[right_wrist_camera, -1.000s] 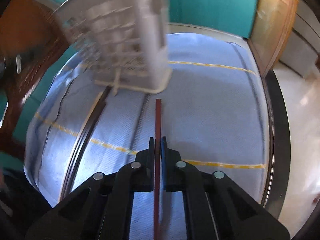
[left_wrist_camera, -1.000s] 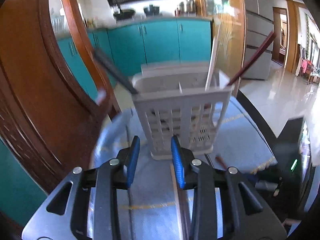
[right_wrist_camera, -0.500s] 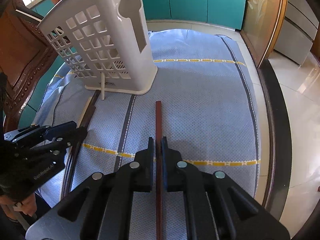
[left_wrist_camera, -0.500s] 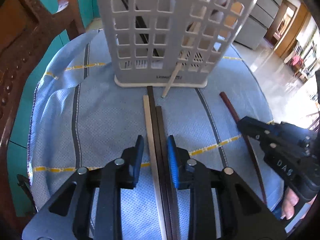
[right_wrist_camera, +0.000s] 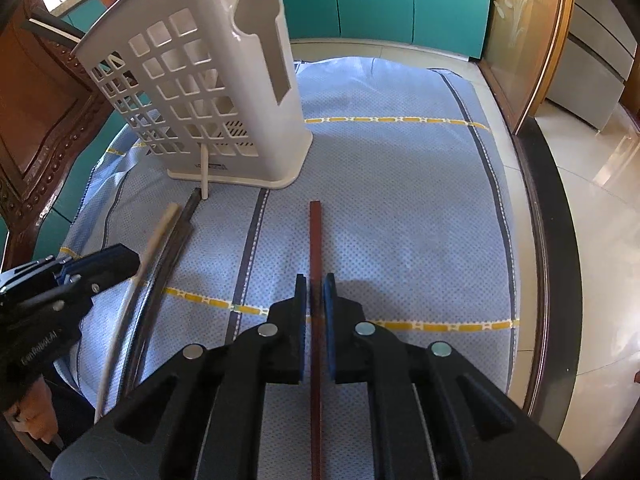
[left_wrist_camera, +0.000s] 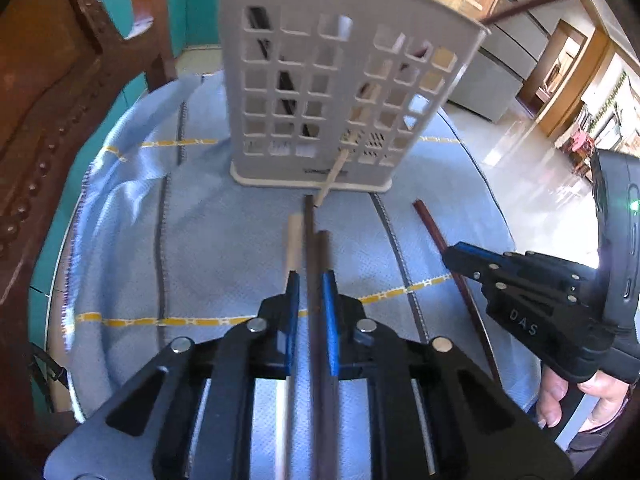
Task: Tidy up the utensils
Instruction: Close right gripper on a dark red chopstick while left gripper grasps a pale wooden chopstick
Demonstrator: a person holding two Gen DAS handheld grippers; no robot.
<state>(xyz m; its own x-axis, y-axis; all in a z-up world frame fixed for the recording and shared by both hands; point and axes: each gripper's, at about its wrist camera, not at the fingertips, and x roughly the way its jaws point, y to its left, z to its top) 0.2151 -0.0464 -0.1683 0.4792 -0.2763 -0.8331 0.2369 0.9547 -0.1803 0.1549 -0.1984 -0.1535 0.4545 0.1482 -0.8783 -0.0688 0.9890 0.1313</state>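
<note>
A white slotted utensil caddy (left_wrist_camera: 332,92) (right_wrist_camera: 208,92) stands on the blue cloth; several chopsticks stand in it and a pale one pokes out of its base (left_wrist_camera: 332,178). Two dark brown chopsticks (left_wrist_camera: 314,248) (right_wrist_camera: 176,240) and a pale one (left_wrist_camera: 294,240) (right_wrist_camera: 156,240) lie side by side in front of it. My left gripper (left_wrist_camera: 311,280) has its jaws narrowed around the two dark chopsticks; the pale one lies just outside its left finger. My right gripper (right_wrist_camera: 316,280) is shut on a red-brown chopstick (right_wrist_camera: 315,240) (left_wrist_camera: 434,232) that lies on the cloth.
The blue cloth (right_wrist_camera: 400,220) covers a round table with a dark rim (right_wrist_camera: 536,216). A carved wooden chair back (left_wrist_camera: 48,100) stands close on the left behind the caddy. Teal cabinets and a tiled floor lie beyond.
My left gripper has come down from facing the caddy onto the dark chopsticks and its jaws have narrowed around them. My right gripper has stayed shut on the red-brown chopstick.
</note>
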